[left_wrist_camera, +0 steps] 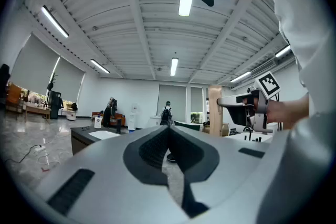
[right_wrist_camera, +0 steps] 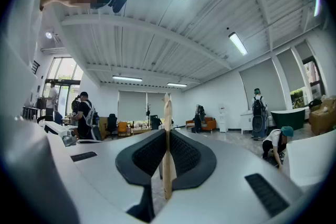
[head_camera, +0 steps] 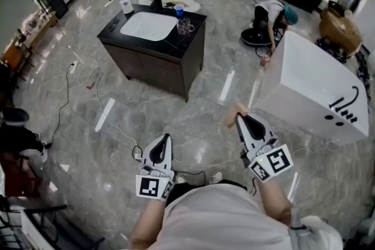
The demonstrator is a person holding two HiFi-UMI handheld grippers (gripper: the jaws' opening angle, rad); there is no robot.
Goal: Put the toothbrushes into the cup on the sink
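A thin tan toothbrush (right_wrist_camera: 167, 149) is clamped between the jaws of the right gripper (head_camera: 239, 118), while the left gripper (head_camera: 166, 139) is closed on nothing. The sink (head_camera: 148, 26) and the glass cup (head_camera: 185, 25) beside it lie well apart from both. Nothing is seen in the cup, so the carrying and the placing are judged not yet done.

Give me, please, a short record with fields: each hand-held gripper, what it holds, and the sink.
left hand-held gripper: jaws together, empty
right hand-held gripper: shut on tan stick, likely a toothbrush
sink cabinet: ahead across the floor, not yet reached
on cabinet top: blue cup, clear glass mug, white bottle
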